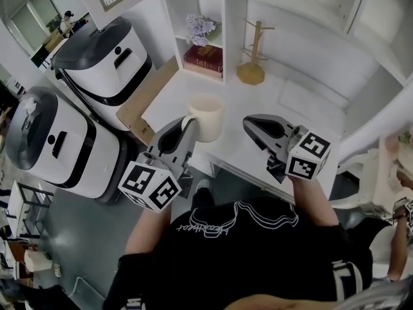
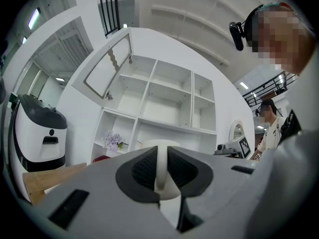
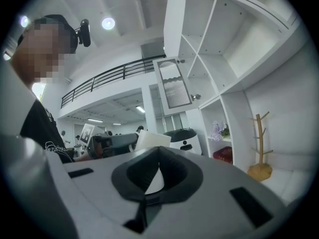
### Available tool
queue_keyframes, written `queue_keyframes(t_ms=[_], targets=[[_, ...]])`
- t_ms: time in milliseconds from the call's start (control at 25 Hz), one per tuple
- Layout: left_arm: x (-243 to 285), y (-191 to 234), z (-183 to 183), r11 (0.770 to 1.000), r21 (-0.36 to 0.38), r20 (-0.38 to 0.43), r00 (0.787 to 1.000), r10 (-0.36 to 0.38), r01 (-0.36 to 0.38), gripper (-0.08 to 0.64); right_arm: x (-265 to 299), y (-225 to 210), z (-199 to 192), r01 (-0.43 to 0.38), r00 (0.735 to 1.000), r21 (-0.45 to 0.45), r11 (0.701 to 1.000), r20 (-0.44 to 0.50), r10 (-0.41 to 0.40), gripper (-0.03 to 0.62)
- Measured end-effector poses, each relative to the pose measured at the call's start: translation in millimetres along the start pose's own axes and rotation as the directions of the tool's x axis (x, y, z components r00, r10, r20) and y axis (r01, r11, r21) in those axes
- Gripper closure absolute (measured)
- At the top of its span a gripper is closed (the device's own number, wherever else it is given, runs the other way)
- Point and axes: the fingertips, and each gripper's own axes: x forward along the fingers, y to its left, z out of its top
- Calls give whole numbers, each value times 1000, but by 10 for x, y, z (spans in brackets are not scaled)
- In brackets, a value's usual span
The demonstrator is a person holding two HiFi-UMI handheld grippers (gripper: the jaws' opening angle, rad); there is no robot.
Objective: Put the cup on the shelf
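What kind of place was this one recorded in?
Likely a mock home corner inside a large lab or hall: a white shelf unit and wooden mug tree, with a mezzanine railing and big white machines nearby.

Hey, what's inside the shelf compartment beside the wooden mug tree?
Purple flowers and a dark red book lying flat in front. The flowers' base is hidden behind the book.

Most of the cup (image 2: 159, 143) is hidden behind the left hand-held gripper (image 2: 160, 152).
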Motion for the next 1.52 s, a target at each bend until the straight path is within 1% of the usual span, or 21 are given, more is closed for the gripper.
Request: queue_keyframes(t_ms=[240, 440, 640, 840, 1120, 1320, 1520], targets=[[310, 530, 161, 999, 1, 2, 999, -38, 37, 515, 448, -315, 118, 38, 999, -10, 999, -12, -39, 586], [613, 947, 383, 996, 1, 5, 996, -87, 87, 515, 812, -603, 318, 89, 996, -13, 996, 5, -89, 586], [916, 1308, 588, 988, -15, 0, 988, -156, 156, 515, 1118, -879, 482, 144, 989, -21, 989, 27, -144, 586], [1208, 1578, 769, 976, 13, 9, 976, -216, 215, 515, 1298, -1106, 546, 202, 979, -29, 979, 43, -201, 586], [1669, 1817, 1075, 955, 49, 26, 955, -295, 293, 515, 1333, -1433, 574, 306, 951, -18, 952, 57, -305, 586], [1947, 1908, 1341, 943, 82, 67, 942, -329, 324, 515, 1305, -1597, 581, 364, 929, -12, 931, 68, -363, 586], [2225, 1964, 1630, 926, 133, 103, 925, -367, 352, 515, 1197, -1768, 575, 434, 899, -2, 901, 75, -432, 586]])
